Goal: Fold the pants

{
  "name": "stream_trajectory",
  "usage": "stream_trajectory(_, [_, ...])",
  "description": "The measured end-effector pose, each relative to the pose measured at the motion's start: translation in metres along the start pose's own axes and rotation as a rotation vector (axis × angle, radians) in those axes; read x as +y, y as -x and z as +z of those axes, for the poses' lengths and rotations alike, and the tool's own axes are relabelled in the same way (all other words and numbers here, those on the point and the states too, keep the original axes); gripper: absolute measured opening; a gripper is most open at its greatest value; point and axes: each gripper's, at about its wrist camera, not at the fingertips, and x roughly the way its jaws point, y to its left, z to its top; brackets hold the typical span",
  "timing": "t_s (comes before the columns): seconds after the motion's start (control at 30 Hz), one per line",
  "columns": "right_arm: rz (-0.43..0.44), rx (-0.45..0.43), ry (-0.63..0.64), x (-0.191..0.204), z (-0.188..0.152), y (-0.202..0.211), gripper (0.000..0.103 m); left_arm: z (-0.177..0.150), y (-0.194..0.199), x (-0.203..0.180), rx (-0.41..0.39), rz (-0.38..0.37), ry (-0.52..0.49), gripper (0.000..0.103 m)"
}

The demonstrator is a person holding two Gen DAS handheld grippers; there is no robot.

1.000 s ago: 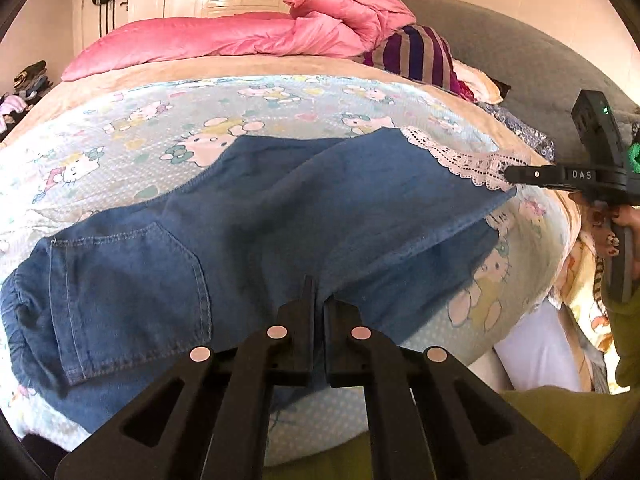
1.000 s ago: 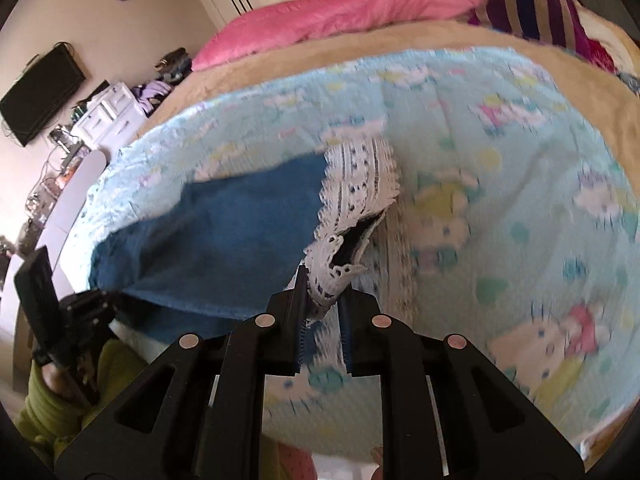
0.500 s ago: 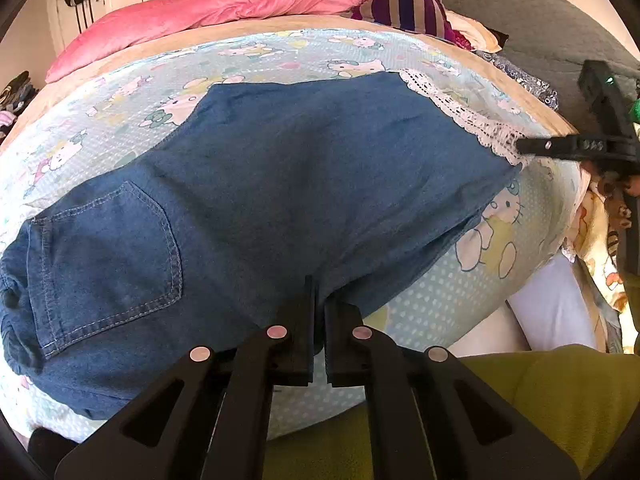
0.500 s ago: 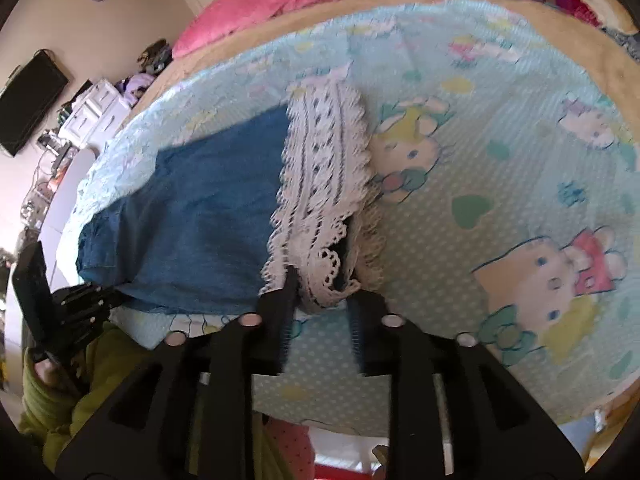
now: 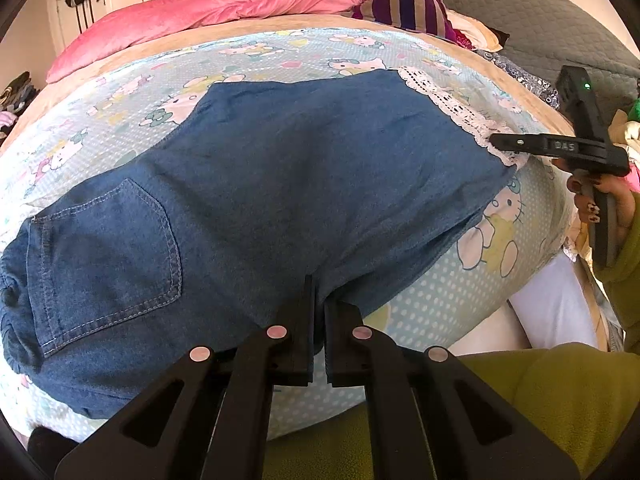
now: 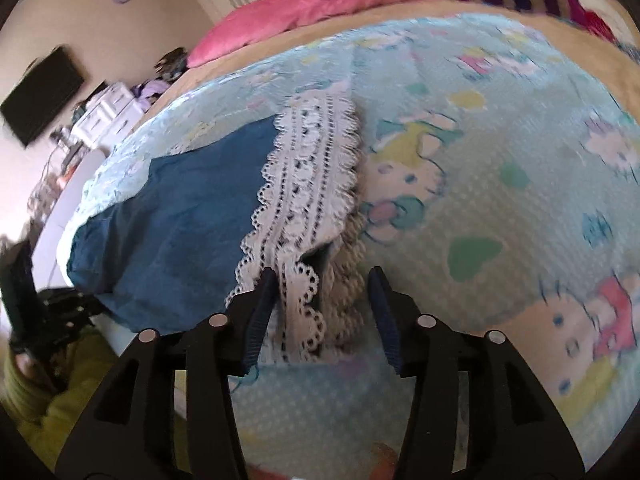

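A pair of blue denim pants (image 5: 280, 184) lies flat on the light blue cartoon-cat bed sheet (image 5: 440, 292). In the left wrist view the pants fill the middle of the picture. The back pocket (image 5: 104, 256) and the waist sit at the left. The leg end with its white lace trim (image 5: 452, 108) sits at the upper right.

The left gripper (image 5: 318, 292) is at the bottom middle of that view. Its two black fingers are pressed tight together on the near edge of the pants, pinching the denim.

The right gripper (image 6: 322, 284) is at the bottom middle of the right wrist view. Its jaws stand wide apart, though they have just been closing a little. The white lace end of the leg lies between them and brushes the left finger, but the two fingers do not squeeze it. This picture is a bit blurry. In the left wrist view this gripper shows at the right edge, with its tip at the lace.

A pink quilt (image 5: 208, 8) is bunched at the top of the bed. A striped purple cloth (image 5: 408, 8) lies next to it.
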Motion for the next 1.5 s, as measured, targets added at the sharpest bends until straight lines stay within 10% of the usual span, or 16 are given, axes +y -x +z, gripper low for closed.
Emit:
stream_trajectory(0.37, [-0.017, -0.012, -0.012, -0.02, 0.01, 0.005, 0.008, 0.0, -0.002, -0.017, 0.009, 0.013, -0.071, 0.012])
stream_trajectory(0.83, [-0.013, -0.112, 0.12, 0.021, 0.02, 0.047, 0.039, -0.01, 0.021, -0.015, -0.013, -0.074, -0.072, 0.049])
stream_trajectory(0.97, [0.019, -0.056, 0.197, 0.049, 0.018, 0.024, 0.042, -0.012, 0.046, 0.007, -0.079, -0.063, 0.028, 0.064])
stream_trajectory(1.17, [-0.042, 0.084, 0.221, 0.047, 0.005, -0.01, 0.043, -0.017, 0.077, 0.07, -0.154, 0.167, 0.245, 0.064])
stream_trajectory(1.37, [-0.055, 0.082, 0.232, 0.046, 0.0, -0.006, 0.043, -0.03, 0.055, 0.133, -0.031, 0.416, 0.409, 0.086])
stream_trajectory(1.5, [-0.052, 0.078, 0.226, 0.043, -0.002, -0.005, 0.044, -0.064, 0.046, 0.17, -0.061, 0.256, 0.631, 0.087])
